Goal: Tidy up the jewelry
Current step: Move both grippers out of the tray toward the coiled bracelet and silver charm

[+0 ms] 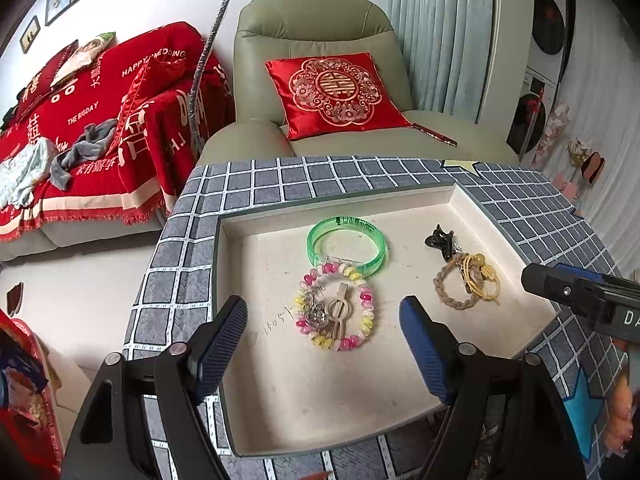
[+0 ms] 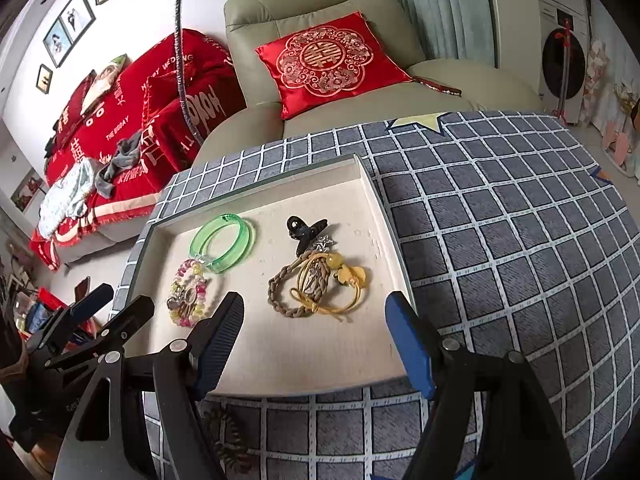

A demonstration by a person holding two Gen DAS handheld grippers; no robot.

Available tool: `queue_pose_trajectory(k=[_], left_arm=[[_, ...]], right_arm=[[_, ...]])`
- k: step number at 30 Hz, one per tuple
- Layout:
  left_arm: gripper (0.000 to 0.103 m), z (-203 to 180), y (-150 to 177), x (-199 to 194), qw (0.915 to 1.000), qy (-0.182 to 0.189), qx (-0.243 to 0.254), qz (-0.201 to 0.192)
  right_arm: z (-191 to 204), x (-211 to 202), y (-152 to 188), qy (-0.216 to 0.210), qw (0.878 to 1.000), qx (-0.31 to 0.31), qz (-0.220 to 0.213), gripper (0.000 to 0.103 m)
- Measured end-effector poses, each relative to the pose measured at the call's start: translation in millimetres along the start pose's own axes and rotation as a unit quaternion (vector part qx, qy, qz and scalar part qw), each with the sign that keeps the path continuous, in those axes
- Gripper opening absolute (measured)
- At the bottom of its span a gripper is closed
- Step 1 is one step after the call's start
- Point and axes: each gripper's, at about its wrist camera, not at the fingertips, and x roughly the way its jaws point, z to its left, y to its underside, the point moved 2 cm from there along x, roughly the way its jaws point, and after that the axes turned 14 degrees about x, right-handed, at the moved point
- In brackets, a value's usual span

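Tabletop (image 2: 500, 240) under grey checked woven cloth carries a shallow rectangular cream tray (image 1: 452, 200). Inside, left: clear green plastic bangle (image 1: 346, 246) lying flat, touching a pink-yellow beaded ring (image 1: 335, 307) (metal charms inside). Right: braided tan band (image 2: 298, 286), yellow cord tie (image 2: 340, 280), black claw clip (image 2: 306, 229), clustered. Left tongs (image 1: 326, 354) spread wide, empty; right tongs (image 2: 314, 344) spread, empty, both pointing into the tray.
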Motion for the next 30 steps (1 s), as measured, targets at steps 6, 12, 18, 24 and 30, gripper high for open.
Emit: queue_pose_trajectory(k=[6,12,18,24,30], left_arm=[[0.103,0.9,4.2,-10.9,1.0000,-0.005,-0.001,-0.003],[0.103,2.4,14.0,-28.2,1.0000,0.002,-0.006,-0.003],[0.103,1.4,34.2,-47.0,0.9999,0.013,-0.006,0.001],[0.103,-4.2,59.9,-67.1,1.0000,0.002,0.000,-0.001],[0.103,-14.8,86.4,-74.8,0.9997,0.020,0.005,0.010]], right_arm=[[4.3,-12.1,7.0,0.001,1.000,-0.012,-0.007,0.080],[7.0,-28.1,16.3,-0.003,1.000,-0.015,-0.020,0.090],[9.5,-46.2,31.1,-0.013,0.999,-0.030,-0.034,0.091],[8.0,-43.2,52.2,-0.003,0.999,-0.040,0.020,0.091],[-1.1,-29.3,75.0,-0.001,0.998,-0.034,0.062,0.091]])
